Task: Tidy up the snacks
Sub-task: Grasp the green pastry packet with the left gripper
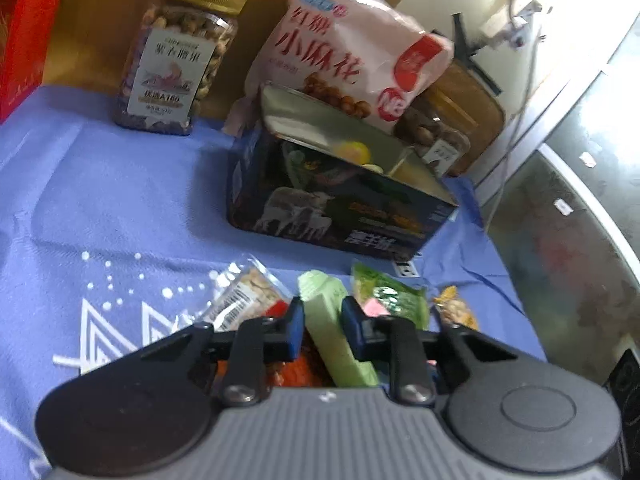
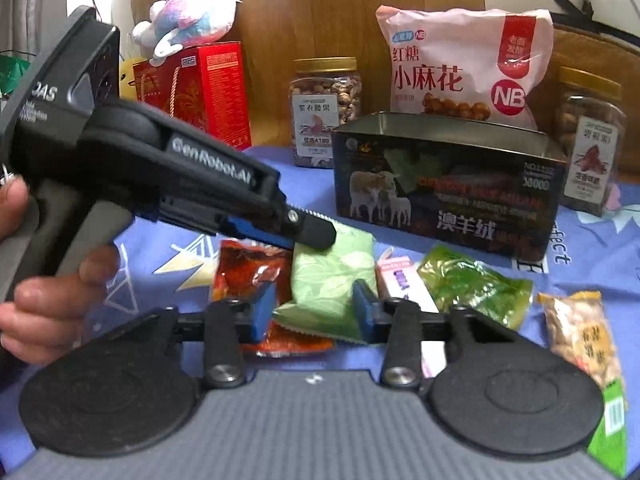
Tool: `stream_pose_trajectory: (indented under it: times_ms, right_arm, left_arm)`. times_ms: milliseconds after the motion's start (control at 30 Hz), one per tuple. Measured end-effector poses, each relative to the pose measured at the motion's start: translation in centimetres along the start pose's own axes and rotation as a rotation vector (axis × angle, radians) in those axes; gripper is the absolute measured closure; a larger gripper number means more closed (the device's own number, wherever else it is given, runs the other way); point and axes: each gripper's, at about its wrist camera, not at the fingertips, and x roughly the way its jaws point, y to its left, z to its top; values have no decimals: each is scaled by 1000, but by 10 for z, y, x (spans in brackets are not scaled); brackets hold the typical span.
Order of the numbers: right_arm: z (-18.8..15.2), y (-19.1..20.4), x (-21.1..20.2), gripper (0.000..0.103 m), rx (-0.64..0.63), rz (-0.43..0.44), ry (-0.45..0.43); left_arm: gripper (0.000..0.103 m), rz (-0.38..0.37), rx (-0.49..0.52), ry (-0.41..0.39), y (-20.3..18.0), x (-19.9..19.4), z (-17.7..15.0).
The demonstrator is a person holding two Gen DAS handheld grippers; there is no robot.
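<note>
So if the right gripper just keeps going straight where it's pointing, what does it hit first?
Most likely the pale green packet, which lies flat on the cloth between the right gripper fingers. The dark tin box stands well behind it, though depth is hard to judge.

Home room — plush toy point(image 2: 188, 12) on red gift box point(image 2: 200, 92), blue printed cloth point(image 1: 120, 200) over tabletop, wooden panel point(image 2: 304, 12) behind.

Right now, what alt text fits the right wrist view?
The left hand-held gripper clamps a pale green snack packet, while the right hand-held gripper straddles the packet's near end. Other packets lie on the blue cloth before an open tin box.
</note>
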Motion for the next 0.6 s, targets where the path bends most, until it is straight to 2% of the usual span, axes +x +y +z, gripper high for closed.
stream_pose_trajectory:
  times_ms: [33,100,200,267,367,400,433,467,500,533,567,600]
  right_arm:
    - [-1,3,-6,90,-10,-3,-16]
    - [-1,15,-20,90,-59,-9,-47]
    - [-4,36,-41,91,-146,44,-85]
    - [-11,50,-52,91,-204,109,-79]
    - [-22,62,-56,90,-213,223,-30]
    - [-26,65,-55,87,-211,240,-14]
    - [-29,67,-52,80,-207,247,0]
    - [-32,68,-51,74,-202,248,10]
    - [-34,67,-49,63,-188,246,19]
    - [-36,66,-48,56,-173,245,25]
    - [-36,63,-48,55,-148,245,31]
    - [-37,59,-49,54,-122,246,34]
  left_arm:
    - [84,-8,9,-8,-3,-8,-3]
    - [84,-5,42,-44,-12,-29,-11]
    - [84,8,76,-75,-20,-64,-32]
    - [84,16,74,-75,-18,-84,-52]
    - [83,79,64,-61,-10,-106,-85]
    - [82,111,59,-56,-7,-111,-93]
    - [79,146,60,-48,-4,-116,-101]
    - [71,168,64,-42,-1,-121,-107]
    - [67,184,65,-44,1,-129,-113]
    - [58,188,63,-52,4,-135,-117]
    - [51,186,61,-67,6,-143,-119]
    - [50,182,62,-85,7,-149,-119]
